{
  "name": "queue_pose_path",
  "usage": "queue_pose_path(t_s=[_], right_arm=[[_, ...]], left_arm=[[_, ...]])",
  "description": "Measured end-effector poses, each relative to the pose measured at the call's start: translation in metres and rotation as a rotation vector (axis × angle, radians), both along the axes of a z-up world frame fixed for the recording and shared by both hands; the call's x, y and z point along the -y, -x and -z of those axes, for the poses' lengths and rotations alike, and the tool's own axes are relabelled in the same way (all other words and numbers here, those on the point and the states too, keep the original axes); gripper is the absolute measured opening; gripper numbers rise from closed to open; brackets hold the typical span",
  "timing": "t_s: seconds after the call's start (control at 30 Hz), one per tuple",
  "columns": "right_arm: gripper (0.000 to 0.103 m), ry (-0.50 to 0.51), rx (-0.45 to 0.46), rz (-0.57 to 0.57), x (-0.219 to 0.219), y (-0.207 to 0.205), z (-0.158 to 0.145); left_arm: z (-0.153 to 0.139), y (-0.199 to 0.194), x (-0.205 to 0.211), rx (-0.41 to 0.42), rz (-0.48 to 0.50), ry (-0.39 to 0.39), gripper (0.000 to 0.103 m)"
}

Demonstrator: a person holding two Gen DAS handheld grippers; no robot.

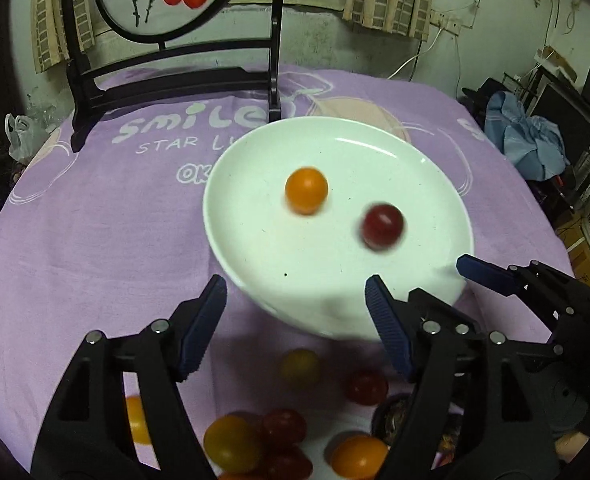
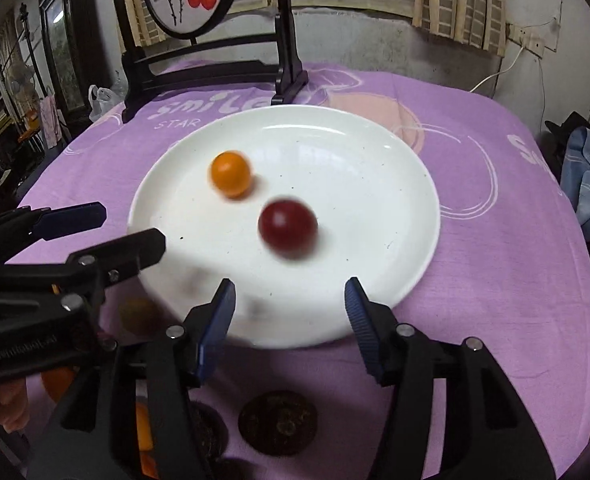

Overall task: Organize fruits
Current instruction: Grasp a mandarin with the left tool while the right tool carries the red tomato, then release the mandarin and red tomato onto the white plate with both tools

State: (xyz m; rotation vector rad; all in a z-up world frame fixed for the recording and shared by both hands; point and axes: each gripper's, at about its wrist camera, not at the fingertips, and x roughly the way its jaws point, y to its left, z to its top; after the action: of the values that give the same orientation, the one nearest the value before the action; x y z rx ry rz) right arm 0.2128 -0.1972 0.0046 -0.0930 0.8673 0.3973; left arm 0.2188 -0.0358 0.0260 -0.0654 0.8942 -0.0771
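Both my grippers hang over the near rim of the white plate [image 1: 427, 160]; the left gripper [image 1: 295, 312] has its jaws well apart with nothing between them, the right gripper [image 2: 291, 312] likewise parted and empty. An orange tomato [image 1: 307, 191] and a red tomato [image 1: 382, 225] sit on the plate, both smeared as if rolling; I'd call this the drop-off step done. Next I must go back for more, and that needs a gentle pinch on small round fruit. The left view alone shows the pile of loose tomatoes [image 1: 231, 442] below the plate on the purple cloth [image 1: 95, 240]; the right view alone shows dark round discs [image 2: 279, 424] near me.
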Motion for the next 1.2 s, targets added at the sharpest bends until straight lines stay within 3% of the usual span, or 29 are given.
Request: queue_pose_path(t_s=[0.27, 0.5, 0.8, 0.9, 1.03, 1.2], right_arm=[[0.062, 0.005, 0.018, -0.043, 0.027, 0.076, -0.014], [0.064, 0.048, -0.005, -0.086, 0.031, 0.148, 0.004], [0.063, 0.073, -0.089, -0.065, 0.01, 0.153, 0.037], [0.048, 0.072, -0.059, -0.037, 0.009, 0.151, 0.041], [0.045, 0.006, -0.056, -0.01, 0.018, 0.153, 0.038], [0.045, -0.079, -0.047, -0.032, 0.025, 0.166, 0.032]], left_arm=[[-0.007, 0.072, -0.027, 0.053, 0.003, -0.023, 0.086], [0.006, 0.127, -0.049, 0.076, -0.029, -0.03, 0.091], [0.029, 0.161, -0.054, 0.04, -0.014, -0.054, 0.092], [0.036, 0.164, -0.051, 0.019, -0.003, -0.071, 0.092], [0.042, 0.168, -0.048, -0.002, 0.008, -0.085, 0.092], [0.049, 0.173, -0.048, -0.056, 0.02, -0.022, 0.091]])
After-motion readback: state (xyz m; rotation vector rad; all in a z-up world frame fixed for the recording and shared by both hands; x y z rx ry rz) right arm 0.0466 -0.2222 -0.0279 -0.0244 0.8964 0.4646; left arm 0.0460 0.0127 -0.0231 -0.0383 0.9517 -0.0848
